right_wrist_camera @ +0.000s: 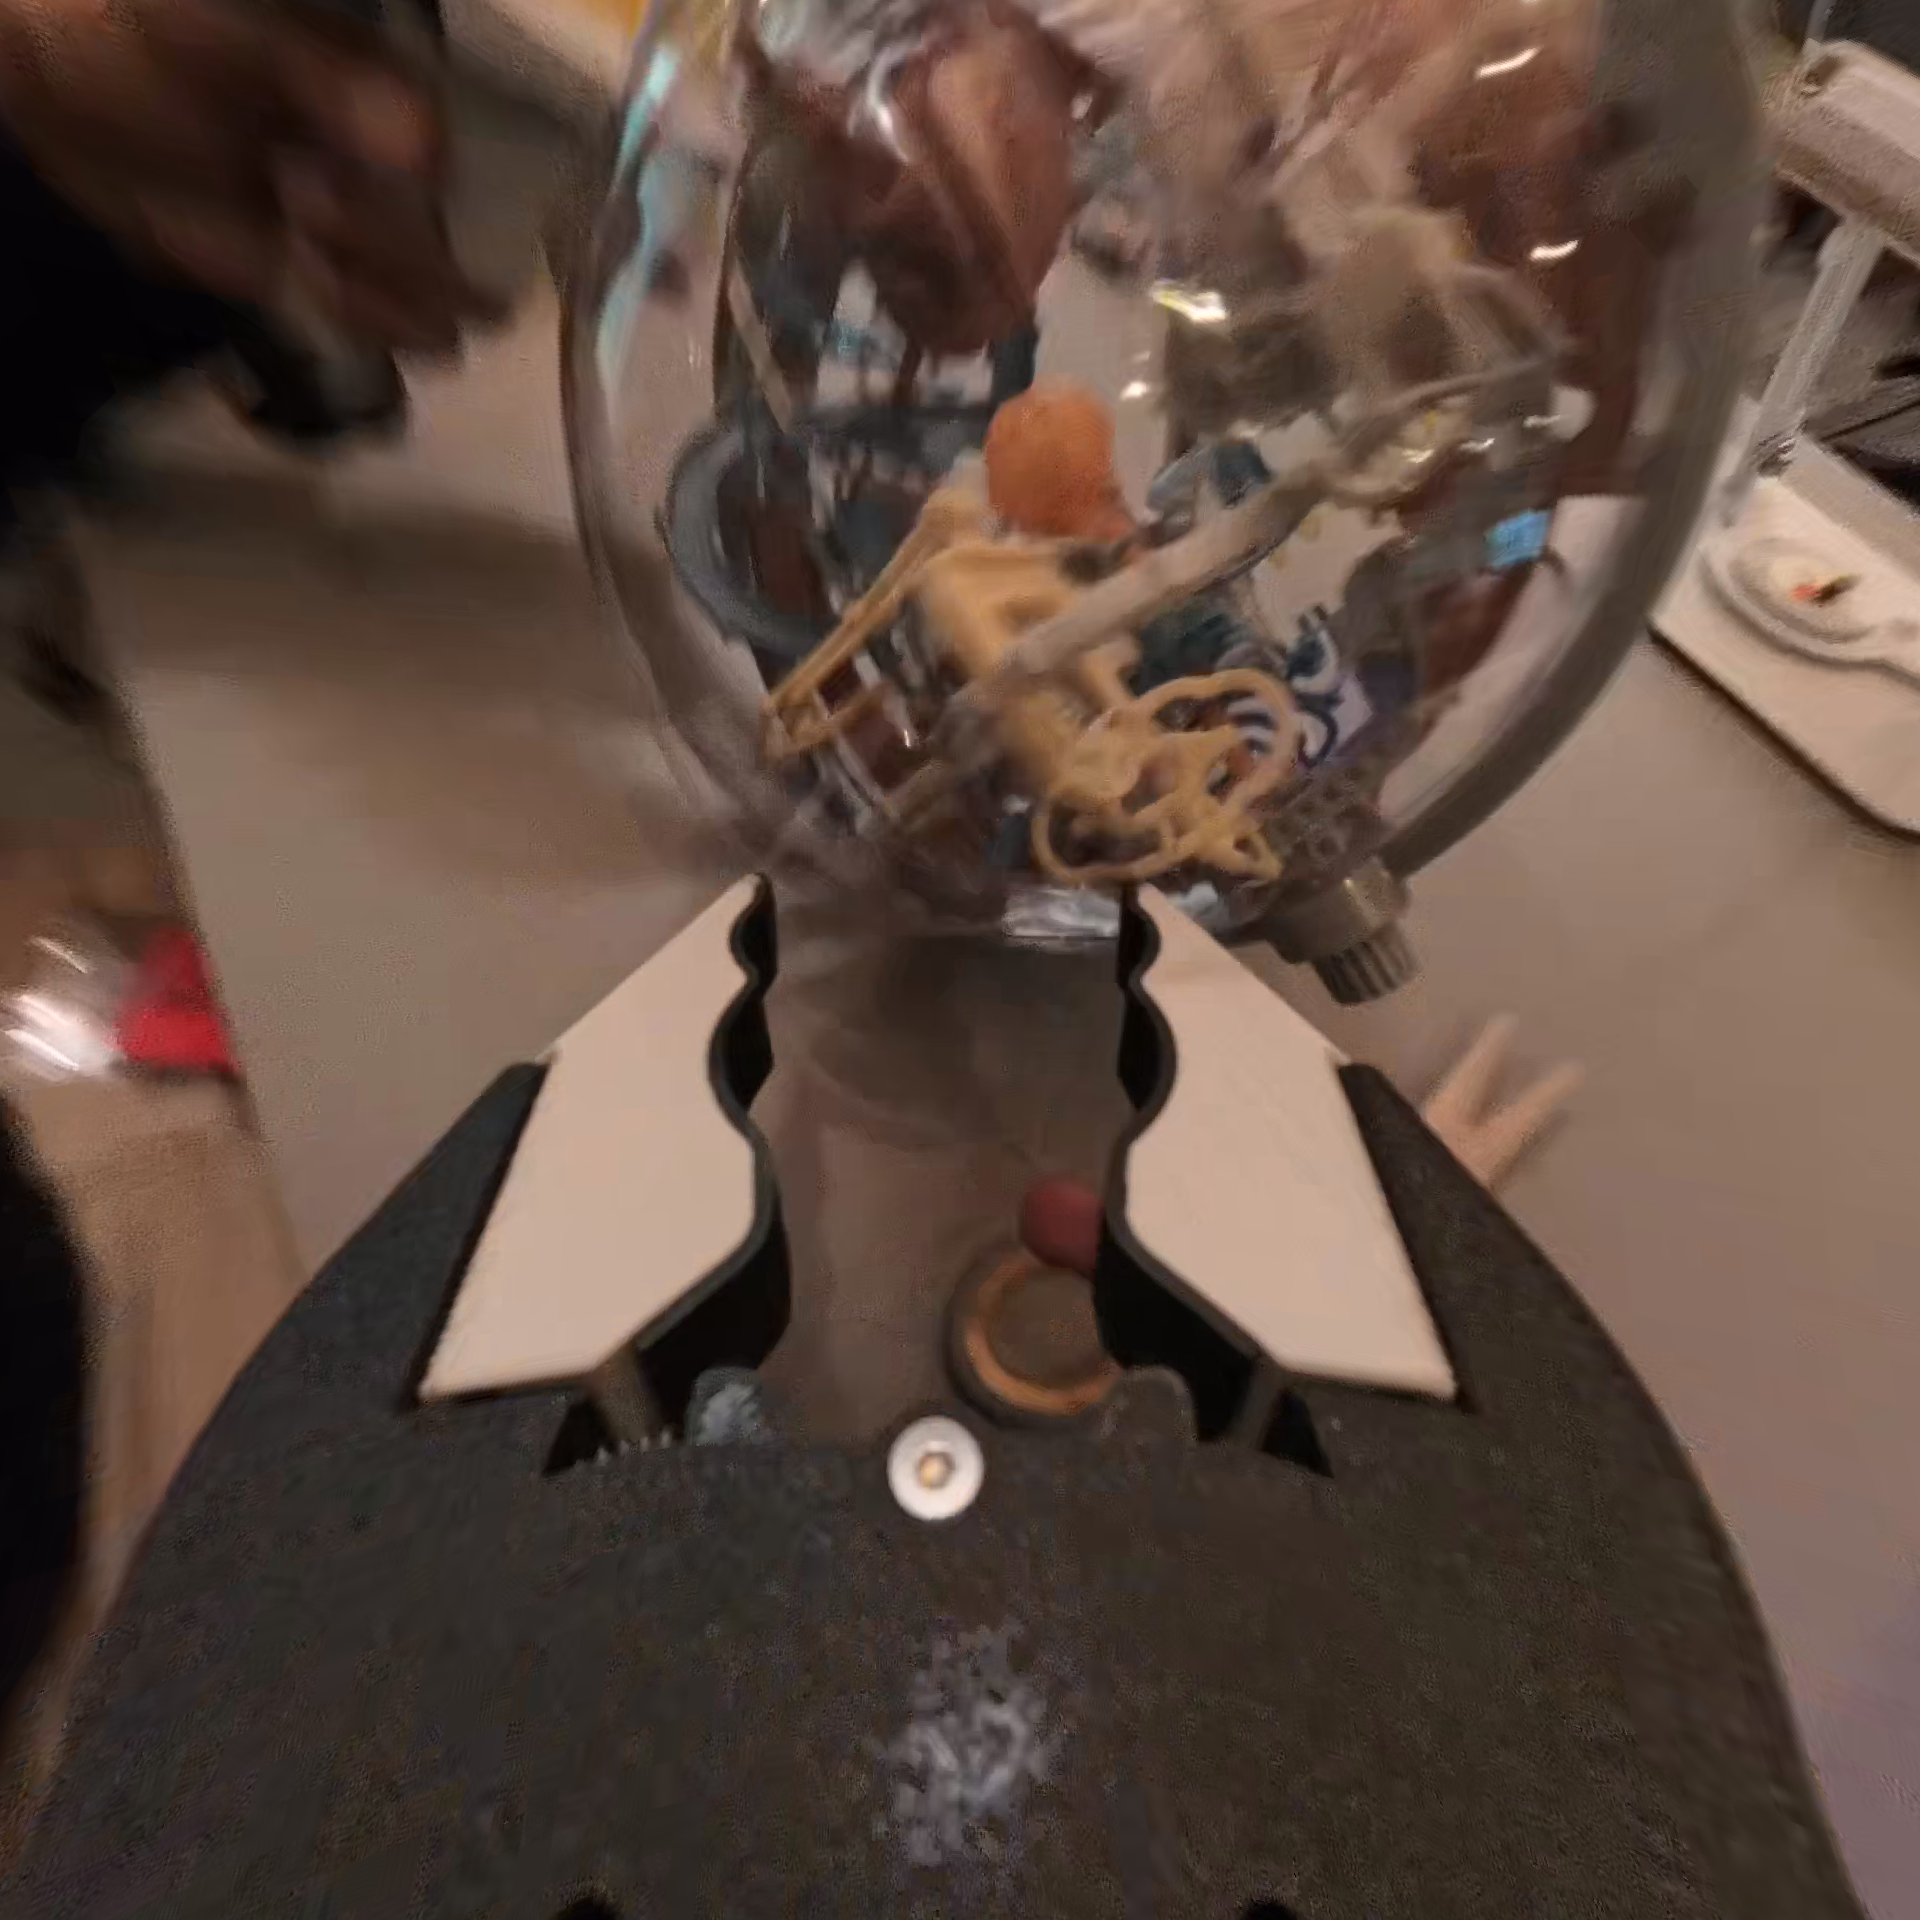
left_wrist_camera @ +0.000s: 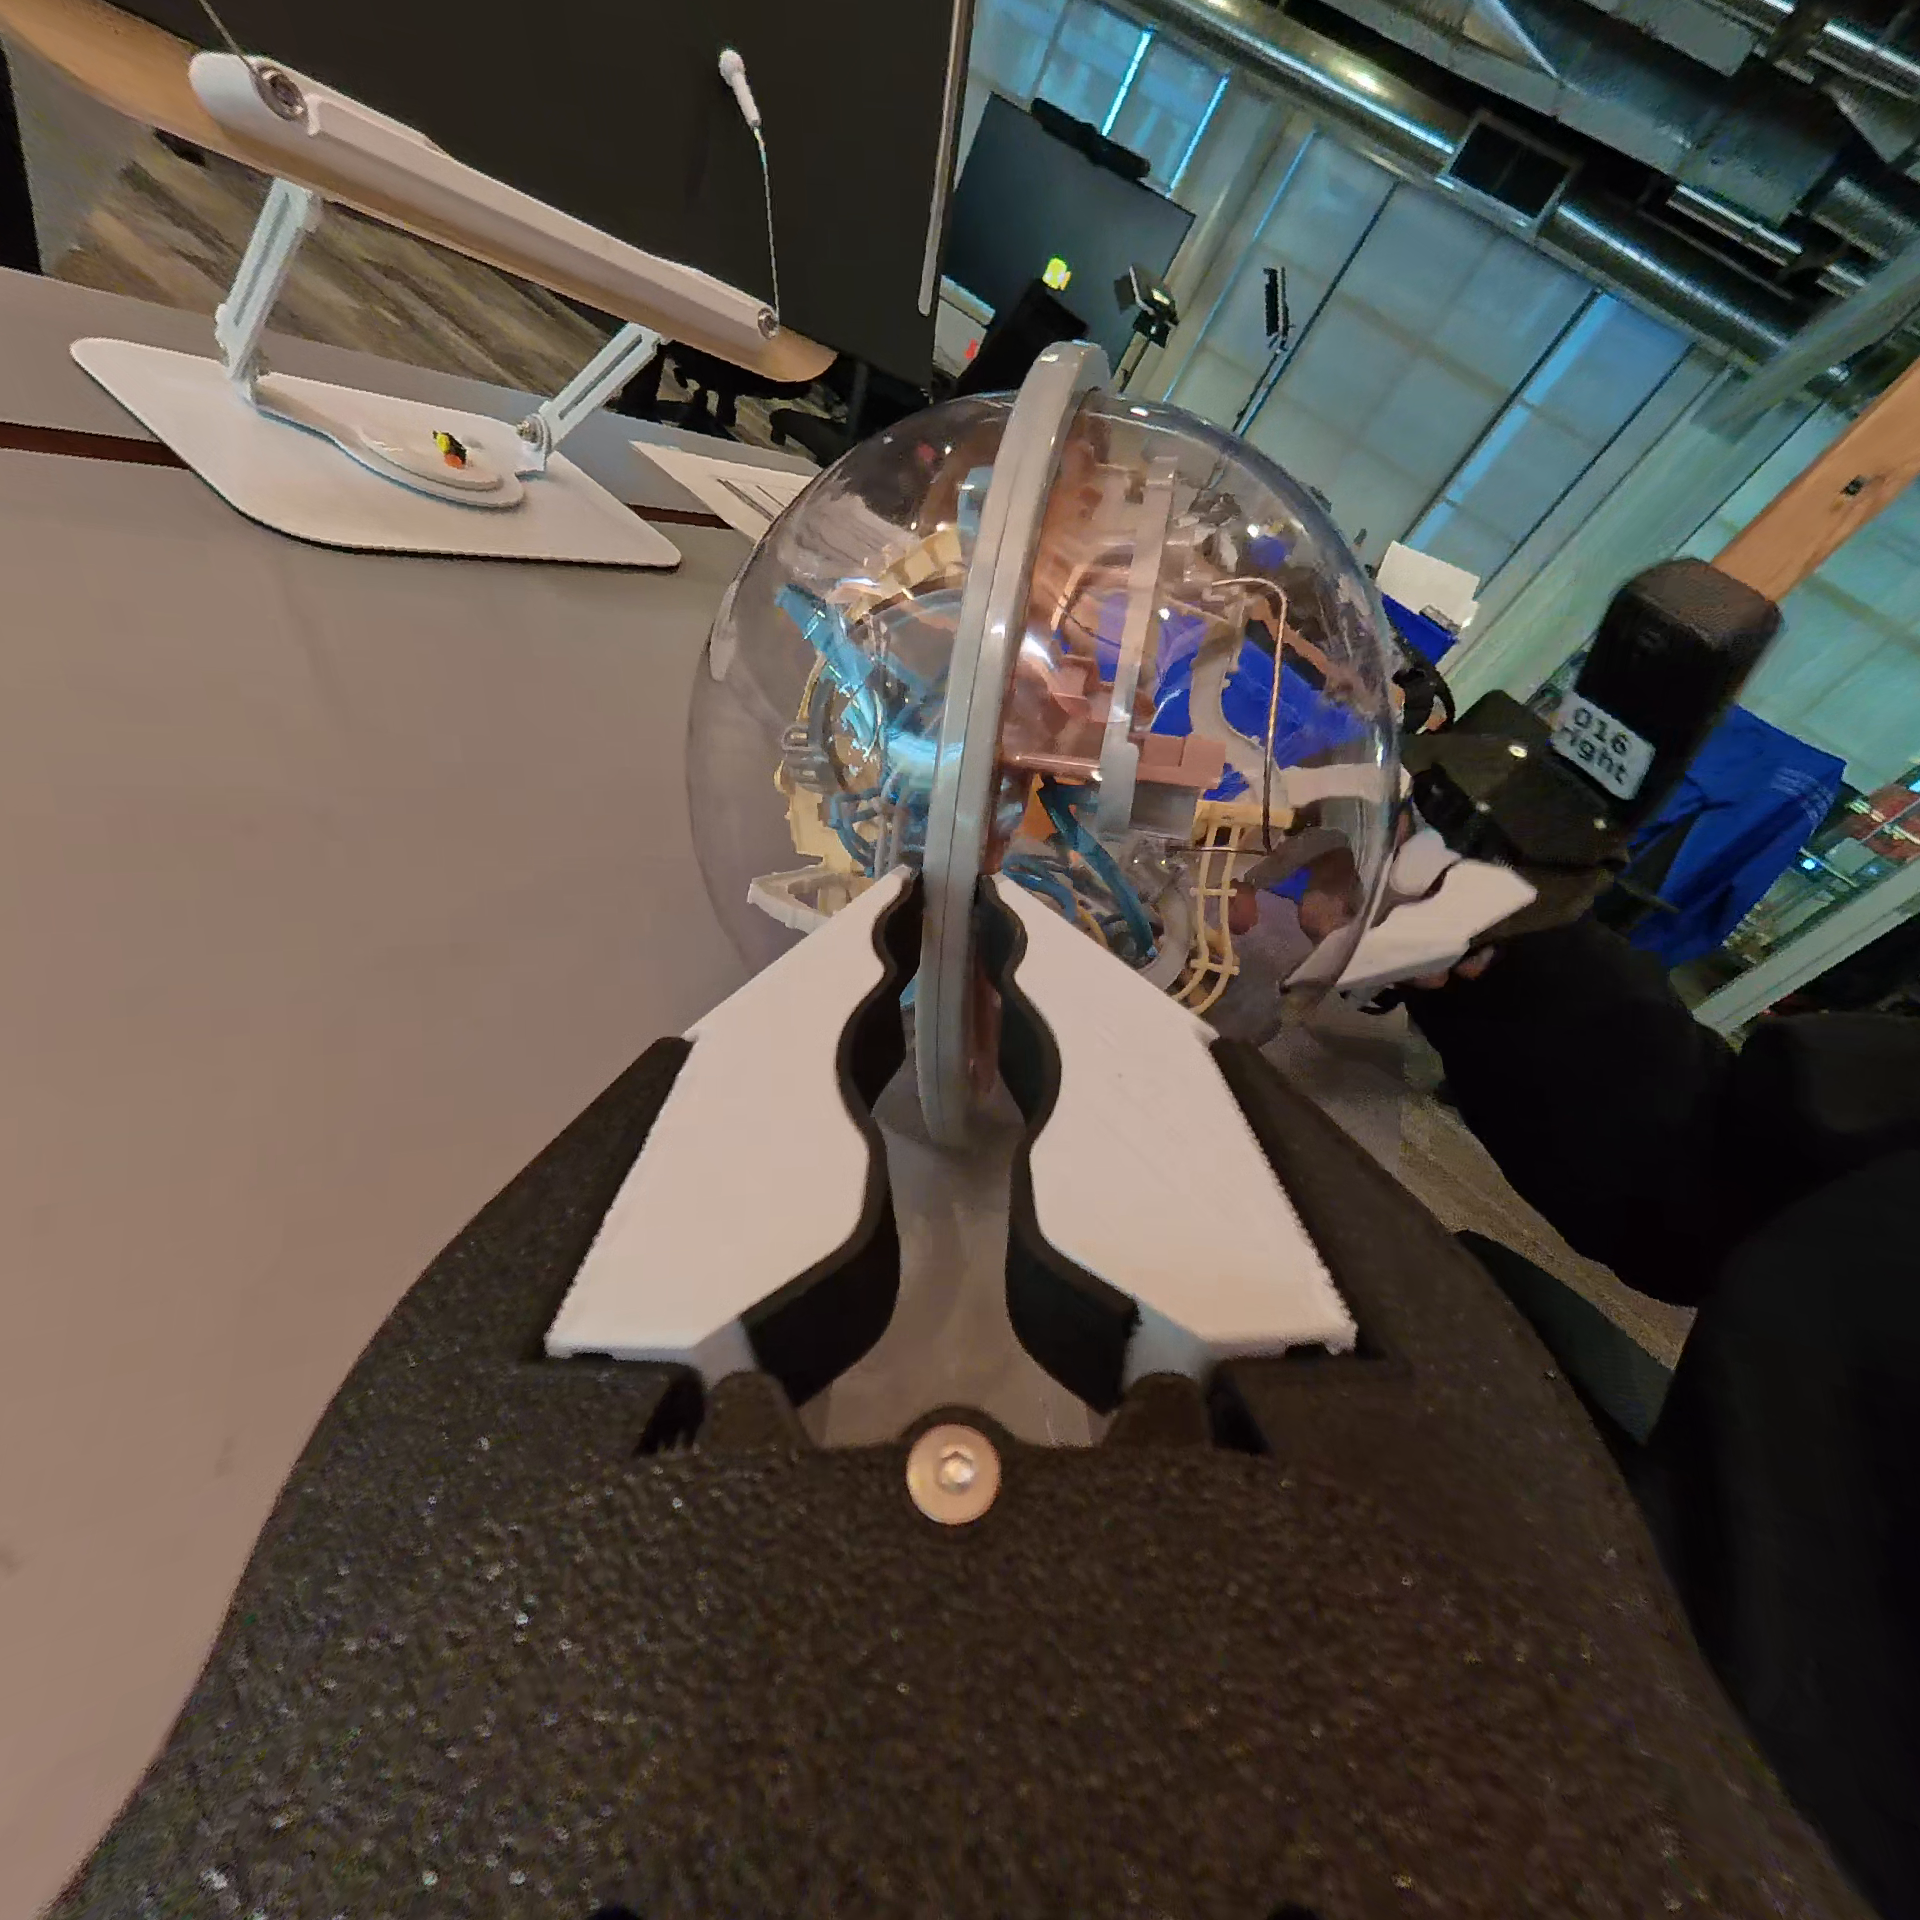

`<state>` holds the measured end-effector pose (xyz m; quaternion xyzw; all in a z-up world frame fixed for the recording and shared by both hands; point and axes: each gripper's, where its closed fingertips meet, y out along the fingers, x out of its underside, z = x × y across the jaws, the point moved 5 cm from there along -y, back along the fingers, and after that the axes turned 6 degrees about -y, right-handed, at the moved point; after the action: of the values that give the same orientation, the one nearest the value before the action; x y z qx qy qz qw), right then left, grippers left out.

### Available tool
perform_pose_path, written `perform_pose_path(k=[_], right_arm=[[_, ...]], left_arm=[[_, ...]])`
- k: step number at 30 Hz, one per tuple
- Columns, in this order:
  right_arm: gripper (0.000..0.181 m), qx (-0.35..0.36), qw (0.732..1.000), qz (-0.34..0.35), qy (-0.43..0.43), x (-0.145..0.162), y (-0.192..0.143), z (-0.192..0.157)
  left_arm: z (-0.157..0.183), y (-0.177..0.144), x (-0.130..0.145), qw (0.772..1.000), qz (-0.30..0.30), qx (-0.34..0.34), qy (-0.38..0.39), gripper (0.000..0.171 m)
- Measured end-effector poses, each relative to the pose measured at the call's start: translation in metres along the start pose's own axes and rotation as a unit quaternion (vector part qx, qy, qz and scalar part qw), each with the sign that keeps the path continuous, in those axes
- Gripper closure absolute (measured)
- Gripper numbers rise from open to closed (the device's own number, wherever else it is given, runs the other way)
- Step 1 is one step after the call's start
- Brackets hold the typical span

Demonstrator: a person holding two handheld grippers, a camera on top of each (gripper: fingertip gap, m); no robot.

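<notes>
Your left gripper [left_wrist_camera: 951, 914] is nearly closed, jaws pinching the grey equator rim [left_wrist_camera: 971, 748] of the clear maze sphere [left_wrist_camera: 1039, 707]. That thin flange is the only edge narrow enough to clamp, so the grip makes sense. The sphere sits above the grey table [left_wrist_camera: 312, 831], near its far edge; whether it touches the surface, I can't tell.

Your right gripper [right_wrist_camera: 945, 914] is wide open, tips just short of the sphere's curved shell, clamping nothing. The right wrist view is motion-blurred, so contact is unclear. From the left wrist view it sits at the sphere's opposite side, likely steadying.

White stand [left_wrist_camera: 353, 457] is well apart, back left.
</notes>
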<state>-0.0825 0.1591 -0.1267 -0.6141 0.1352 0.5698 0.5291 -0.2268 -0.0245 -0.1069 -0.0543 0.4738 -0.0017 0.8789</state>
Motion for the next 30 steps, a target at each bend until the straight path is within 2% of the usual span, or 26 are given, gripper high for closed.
perform_pose_path(k=[2,4,10,14,16,19,20,22,24,26,28,30], right_arm=[[0.128,0.044,0.995,-0.052,-0.072,0.006,0.006,-0.002],[0.135,0.050,0.994,-0.061,-0.079,0.008,0.008,0.001],[0.137,0.073,0.994,-0.037,-0.069,0.006,0.008,-0.002],[0.134,0.136,0.988,0.004,-0.072,0.005,0.002,-0.002],[0.140,0.184,0.976,0.018,-0.113,0.003,0.000,-0.006],[0.176,0.328,0.925,0.077,-0.173,-0.015,-0.018,-0.007],[0.178,0.358,0.911,0.095,-0.182,-0.022,-0.024,-0.009],[0.175,0.351,0.915,0.074,-0.186,-0.022,-0.019,-0.010],[0.168,0.338,0.926,0.076,-0.149,-0.018,-0.013,-0.006],[0.162,0.301,0.945,0.109,-0.063,-0.015,-0.011,0.000],[0.152,0.240,0.956,0.151,0.074,-0.012,-0.014,0.008],[0.138,0.161,0.935,0.194,0.251,-0.008,-0.016,0.020]], left_arm=[[0.005,0.001,-0.001,1.000,0.003,0.002,0.007,0.164],[0.008,0.001,-0.004,1.000,0.007,0.000,0.017,0.164],[0.009,-0.004,-0.002,0.999,0.008,-0.020,0.030,0.164],[0.011,-0.006,0.001,0.999,0.005,-0.025,0.029,0.164],[0.011,-0.007,0.002,0.999,0.008,-0.028,0.023,0.165],[0.011,-0.006,0.002,0.999,0.014,-0.037,0.019,0.164],[0.013,-0.006,0.003,0.999,0.014,-0.036,0.021,0.164],[0.017,-0.005,0.005,0.999,0.007,-0.024,0.022,0.164],[0.018,-0.005,0.005,0.999,0.008,-0.026,0.024,0.164],[0.019,-0.006,0.006,0.999,0.006,-0.022,0.022,0.164],[0.018,-0.008,0.007,0.999,0.005,-0.027,0.022,0.164],[0.016,-0.010,0.009,0.999,0.004,-0.028,0.017,0.164]])
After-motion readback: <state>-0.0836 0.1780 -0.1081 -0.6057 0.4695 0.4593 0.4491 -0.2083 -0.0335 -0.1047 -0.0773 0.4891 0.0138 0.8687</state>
